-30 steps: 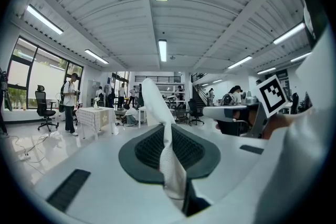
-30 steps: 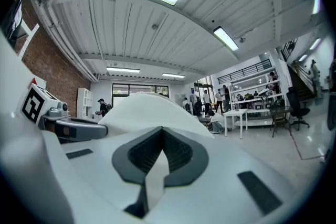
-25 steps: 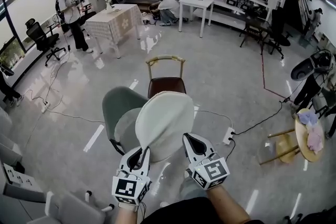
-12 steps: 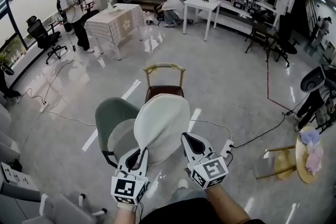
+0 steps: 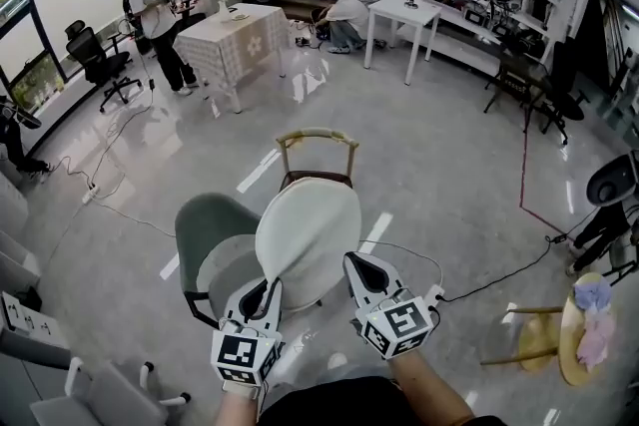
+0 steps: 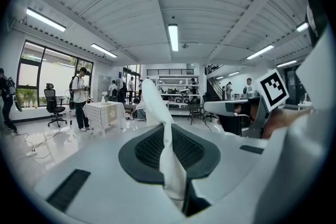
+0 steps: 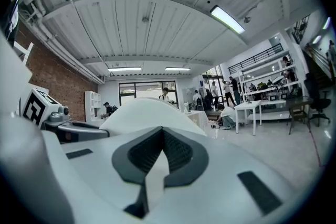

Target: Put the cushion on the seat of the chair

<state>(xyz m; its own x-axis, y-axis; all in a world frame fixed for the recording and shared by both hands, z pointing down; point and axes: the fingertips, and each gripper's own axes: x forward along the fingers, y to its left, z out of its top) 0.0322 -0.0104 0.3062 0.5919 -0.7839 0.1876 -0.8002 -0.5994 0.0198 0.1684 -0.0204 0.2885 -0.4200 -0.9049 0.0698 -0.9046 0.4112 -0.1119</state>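
Note:
The round white cushion (image 5: 310,236) hangs between my two grippers, tilted up from its near edge. My left gripper (image 5: 262,294) is shut on its lower left rim, and the fabric (image 6: 164,136) stands pinched between the jaws in the left gripper view. My right gripper (image 5: 356,267) is shut on the lower right rim, where the cushion (image 7: 144,113) bulges above the jaws. Just beyond the cushion stands the chair (image 5: 318,137), with a gold frame and a brown seat (image 5: 318,181) that the cushion mostly hides.
A green armchair (image 5: 208,232) stands at the cushion's left. A power strip (image 5: 435,295) and cables lie on the floor to the right. A round wooden side table (image 5: 571,339) is far right, a grey office chair (image 5: 105,394) bottom left. People and tables fill the back.
Both grippers have carried the cushion forward towards the gold-framed chair, which now sits lower and nearer in view, with more of its seat hidden. Both grips are unchanged.

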